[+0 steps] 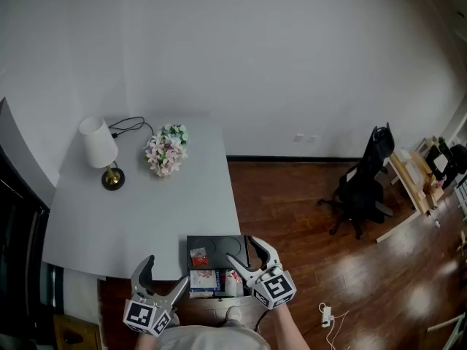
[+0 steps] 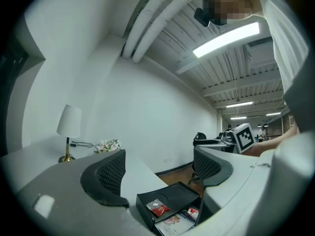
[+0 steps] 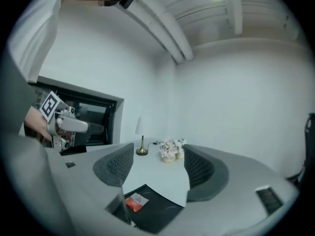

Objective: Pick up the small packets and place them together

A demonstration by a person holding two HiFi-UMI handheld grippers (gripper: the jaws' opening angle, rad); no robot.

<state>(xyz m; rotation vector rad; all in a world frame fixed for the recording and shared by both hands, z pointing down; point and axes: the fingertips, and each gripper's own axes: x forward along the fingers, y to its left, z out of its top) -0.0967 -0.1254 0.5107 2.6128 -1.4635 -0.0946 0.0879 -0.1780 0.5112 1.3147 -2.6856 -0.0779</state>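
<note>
A small red packet lies on a black tray at the grey table's near edge. Two or three more packets, white with blue and red print, lie side by side just in front of the tray. My left gripper hovers open at the tray's left front with nothing between its fingers. My right gripper is open over the tray's right side, also empty. In the left gripper view the red packet and the printed packets show below the open left gripper. The right gripper view shows the red packet under the open right gripper.
A white-shaded brass lamp and a bunch of pale flowers stand at the table's far end. A black office chair and a wooden desk stand on the wood floor to the right. A cable and plug lie on the floor.
</note>
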